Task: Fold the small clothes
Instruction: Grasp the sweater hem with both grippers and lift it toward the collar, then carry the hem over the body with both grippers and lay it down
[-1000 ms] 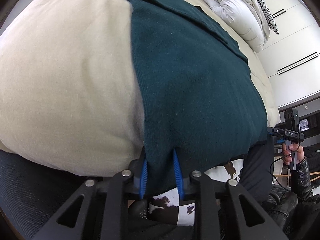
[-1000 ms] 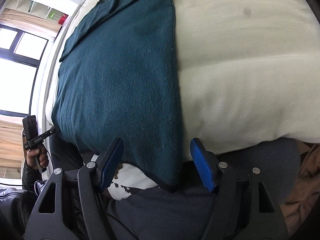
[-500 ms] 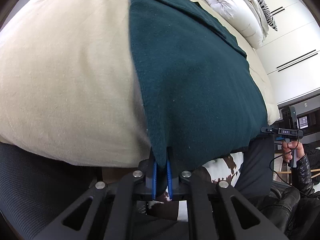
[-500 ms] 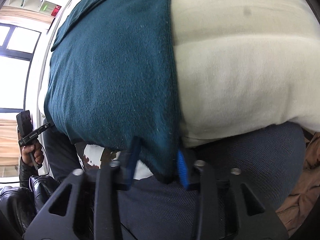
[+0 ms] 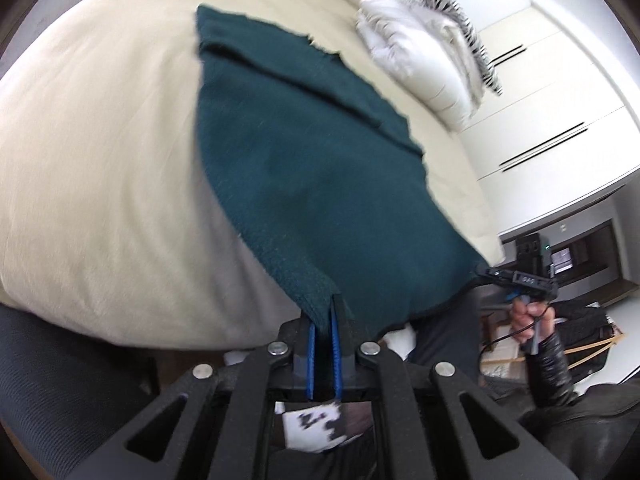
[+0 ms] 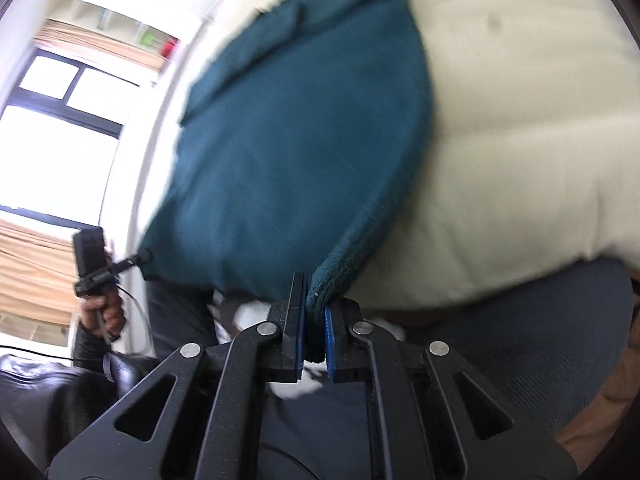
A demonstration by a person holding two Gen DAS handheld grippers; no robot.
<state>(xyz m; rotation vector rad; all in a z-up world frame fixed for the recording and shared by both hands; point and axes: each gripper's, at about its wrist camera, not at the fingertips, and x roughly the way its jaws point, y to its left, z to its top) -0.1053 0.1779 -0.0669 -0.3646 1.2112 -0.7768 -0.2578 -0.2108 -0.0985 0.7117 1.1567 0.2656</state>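
A dark teal knit garment (image 5: 312,168) lies spread on a cream bed (image 5: 100,152). It also shows in the right wrist view (image 6: 296,152). My left gripper (image 5: 324,312) is shut on the garment's near left corner and holds it lifted off the bed edge. My right gripper (image 6: 314,300) is shut on the near right corner, also lifted. The near hem hangs between the two grippers. Each gripper shows small in the other's view, the right one (image 5: 520,276) and the left one (image 6: 104,268).
A white pillow pile with a zebra-striped piece (image 5: 432,64) sits at the bed's far right. White cupboards (image 5: 552,120) stand beyond. A window (image 6: 60,136) is at the left of the right wrist view. A grey chair (image 6: 500,340) is below the bed edge.
Both grippers closed on the garment's near corners, the right one from wide open. Both then rose and lifted the near hem off the bed edge.
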